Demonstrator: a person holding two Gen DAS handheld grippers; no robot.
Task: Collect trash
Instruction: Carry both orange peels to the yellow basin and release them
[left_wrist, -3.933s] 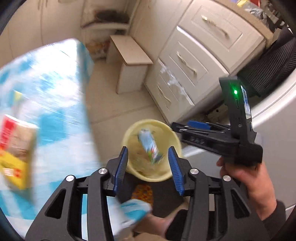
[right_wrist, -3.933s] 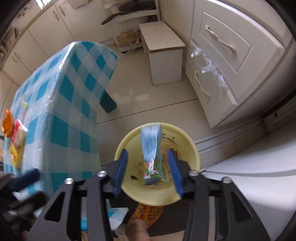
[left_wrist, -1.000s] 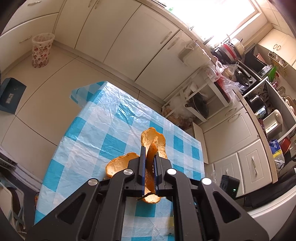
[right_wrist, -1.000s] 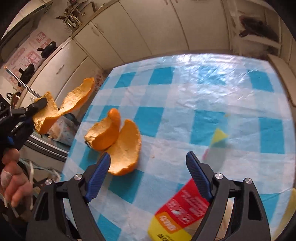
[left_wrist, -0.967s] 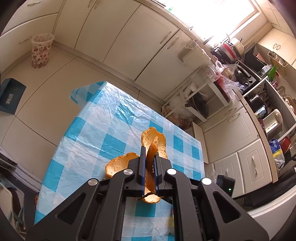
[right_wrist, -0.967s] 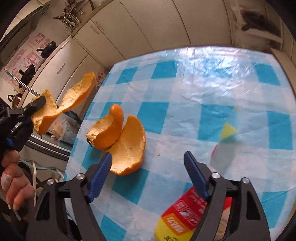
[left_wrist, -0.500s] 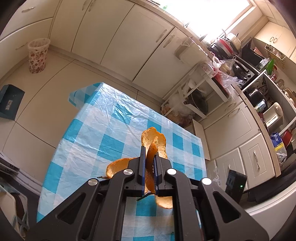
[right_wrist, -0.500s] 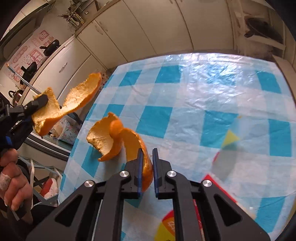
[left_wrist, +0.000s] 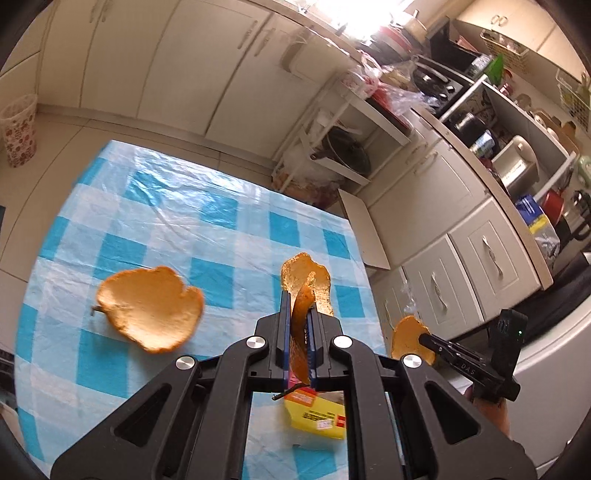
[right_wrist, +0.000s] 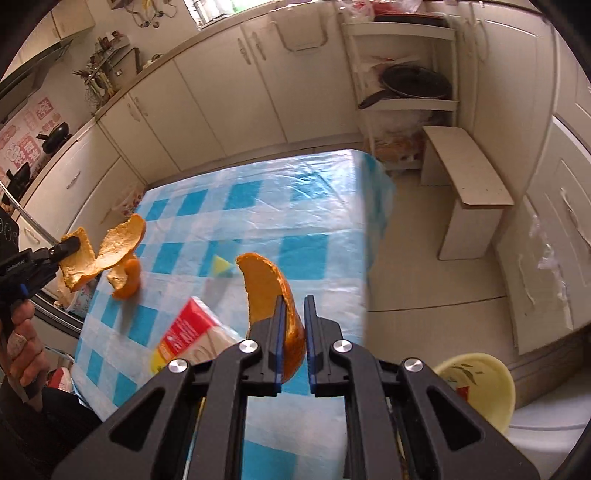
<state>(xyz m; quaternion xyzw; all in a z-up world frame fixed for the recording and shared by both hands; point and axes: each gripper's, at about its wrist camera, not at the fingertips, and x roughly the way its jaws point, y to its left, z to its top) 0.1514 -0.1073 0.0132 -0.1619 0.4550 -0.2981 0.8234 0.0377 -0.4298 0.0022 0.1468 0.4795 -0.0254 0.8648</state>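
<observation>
Plastic sheen, pithy peel, matt black tools

The surface (left_wrist: 207, 206) wears a glossy blue-and-white checked plastic cloth, wrinkled and catching glare. The orange peel (left_wrist: 151, 308) lying on it looks pale and rough inside — the piece in the right tool (right_wrist: 294, 325) shows a smoother, waxy orange skin. Both tools, left (left_wrist: 298, 325) included, are matt black plastic with bright metal screws and blue pads. The snack packet (right_wrist: 192, 336) looks like shiny printed film; the yellow bin (right_wrist: 480, 384) is smooth plastic, and the floor (right_wrist: 417, 288) is polished tile.
</observation>
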